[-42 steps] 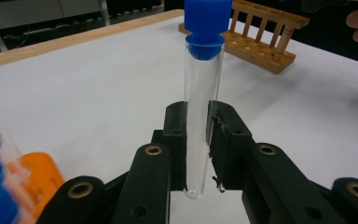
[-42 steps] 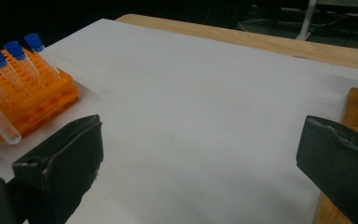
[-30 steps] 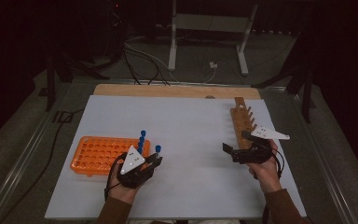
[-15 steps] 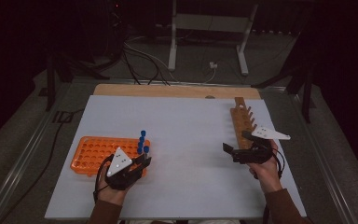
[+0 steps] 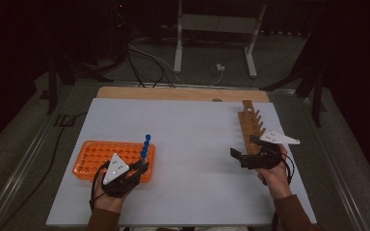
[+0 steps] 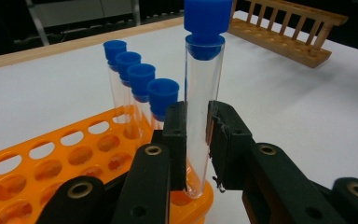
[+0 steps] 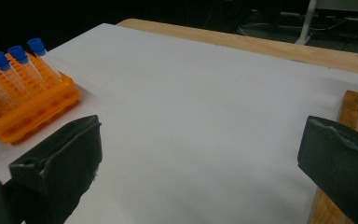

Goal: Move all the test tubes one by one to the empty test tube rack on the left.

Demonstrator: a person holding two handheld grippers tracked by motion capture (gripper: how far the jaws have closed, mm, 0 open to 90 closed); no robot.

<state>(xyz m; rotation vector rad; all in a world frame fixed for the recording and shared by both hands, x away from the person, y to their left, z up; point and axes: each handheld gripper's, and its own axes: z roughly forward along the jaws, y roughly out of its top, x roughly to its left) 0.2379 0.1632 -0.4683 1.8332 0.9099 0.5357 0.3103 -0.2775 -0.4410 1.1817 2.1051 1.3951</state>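
Between the two black jaws of the left gripper [image 6: 197, 140] stands a clear test tube [image 6: 200, 116] with a blue cap. The jaws are closed tight on its glass, one pad on each side, and the tube stands straight up. Its round bottom sits right at the near corner of the orange rack [image 6: 51, 163], over a hole at the rack's edge; whether it rests in the hole cannot be told. Just behind the held tube, four more blue-capped tubes [image 6: 140, 88] stand in a row in the rack, each in its own hole. The other holes seen in the rack have nothing in them. Farther off, past the held tube, a wooden rack [image 6: 284, 28] with pegs lies on the white table top [image 6: 284, 107].

In the high view, the left gripper [image 5: 142, 166] sits at the right end of the orange rack [image 5: 101, 156], with the person's left hand [image 5: 107, 195] behind it.

Well apart from it, on the other side of the table, the right gripper [image 5: 236, 154] is held by the right hand [image 5: 272, 173], just beside the near end of the wooden rack [image 5: 250, 127]. In the right gripper view its jaws stand wide open, with nothing between them but the white table top [image 7: 191, 116]. The orange rack [image 7: 32, 109] and its tubes sit far off to one side there.
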